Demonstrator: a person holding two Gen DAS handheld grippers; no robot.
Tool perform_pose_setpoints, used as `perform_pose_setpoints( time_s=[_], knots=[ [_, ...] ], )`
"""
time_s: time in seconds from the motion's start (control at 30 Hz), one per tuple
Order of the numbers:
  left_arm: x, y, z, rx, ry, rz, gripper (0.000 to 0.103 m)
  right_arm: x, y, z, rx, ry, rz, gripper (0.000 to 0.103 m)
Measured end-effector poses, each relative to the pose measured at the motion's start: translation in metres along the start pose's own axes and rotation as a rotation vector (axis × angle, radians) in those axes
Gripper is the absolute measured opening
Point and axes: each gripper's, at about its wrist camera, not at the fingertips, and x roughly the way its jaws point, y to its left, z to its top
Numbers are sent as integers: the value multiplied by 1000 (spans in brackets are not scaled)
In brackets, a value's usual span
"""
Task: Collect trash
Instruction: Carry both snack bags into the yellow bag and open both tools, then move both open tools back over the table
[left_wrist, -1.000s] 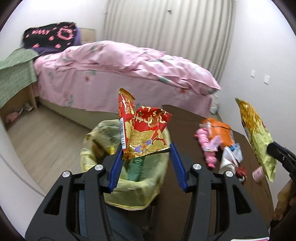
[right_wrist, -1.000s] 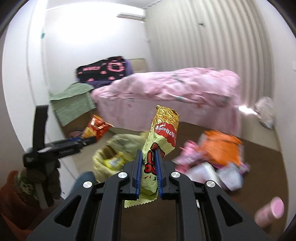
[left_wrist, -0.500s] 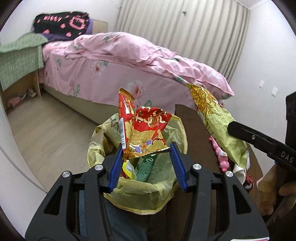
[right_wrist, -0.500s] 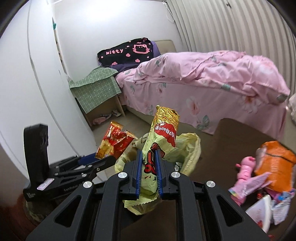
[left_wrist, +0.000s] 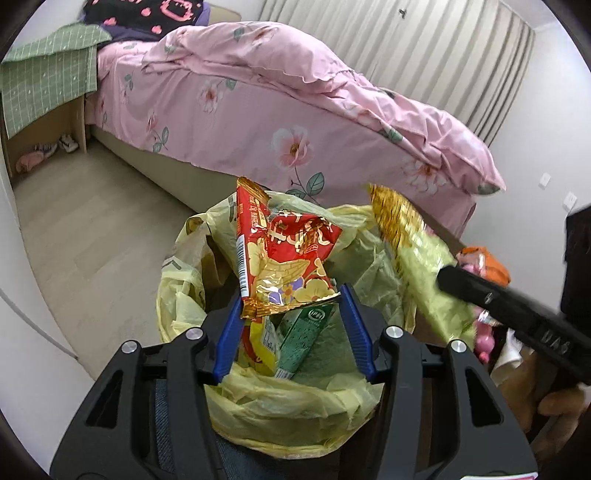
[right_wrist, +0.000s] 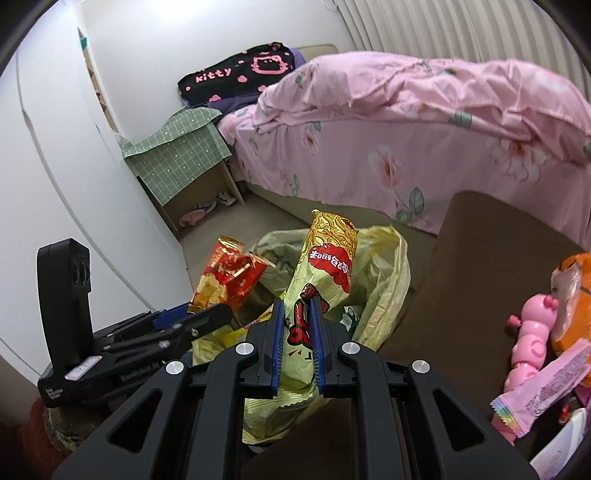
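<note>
My left gripper (left_wrist: 291, 295) is shut on a crumpled red and gold snack wrapper (left_wrist: 284, 254) and holds it right above the open yellow trash bag (left_wrist: 295, 402). The bag holds a green packet (left_wrist: 306, 332) and other wrappers. My right gripper (right_wrist: 297, 314) is shut on a tall green and gold snack bag (right_wrist: 325, 280) and holds it upright over the bag's near side (right_wrist: 384, 288). The right gripper's arm (left_wrist: 509, 302) with its snack bag (left_wrist: 417, 258) shows in the left wrist view, and the left gripper (right_wrist: 207, 317) with the red wrapper (right_wrist: 229, 280) shows in the right wrist view.
A bed with a pink floral cover (left_wrist: 295, 110) stands behind the bag. A brown rug (right_wrist: 480, 258) lies to the right with a pink toy (right_wrist: 528, 336), an orange item (right_wrist: 569, 295) and a pink packet (right_wrist: 546, 384). A green-covered nightstand (right_wrist: 181, 158) is at the back left.
Both grippers have moved in over the yellow trash bag, each still holding its wrapper. The right gripper's snack bag has come close beside the left one.
</note>
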Motion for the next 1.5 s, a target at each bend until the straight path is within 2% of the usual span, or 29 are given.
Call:
perform_pose_setpoints(
  time_s=[0.13,0.17,0.23,0.3,0.47,0.6,0.63,0.83,0.9,1.03,1.13,1.33,1.4,1.5],
  knots=[
    [-8,4,6,-47,-29,-41,60,5,-12,-3,66,3,40,18],
    [-10,4,7,-54,-33,-42,65,4,-14,-4,82,2,40,26],
    [-15,3,7,-54,-47,-43,68,1,-19,-8,120,-16,53,39],
    [-22,1,8,-47,-56,-42,69,-5,-22,-11,145,-36,54,42],
    [-49,-5,5,-58,-94,-58,71,-41,-14,-25,132,-102,-26,42],
    [-66,-17,-16,-69,-102,-111,78,-84,-5,-51,53,-185,-158,42],
    [-67,-24,-25,-55,-93,-135,78,-99,-4,-64,42,-206,-221,42],
    [-56,-75,-59,94,1,-254,78,-168,-22,-109,65,-294,-439,42],
    [-60,-87,-64,133,-15,-294,78,-183,-38,-117,94,-302,-483,42],
    [-67,-106,-73,230,-34,-292,78,-199,-80,-135,188,-301,-577,42],
    [-67,-106,-75,232,-19,-281,78,-205,-98,-147,260,-298,-570,42],
    [-65,-107,-77,247,-1,-241,78,-203,-107,-163,260,-284,-586,42],
    [-58,-109,-80,260,37,-247,78,-202,-108,-164,274,-277,-574,42],
    [-52,-113,-81,269,71,-262,78,-210,-106,-168,272,-320,-574,42]
  ],
)
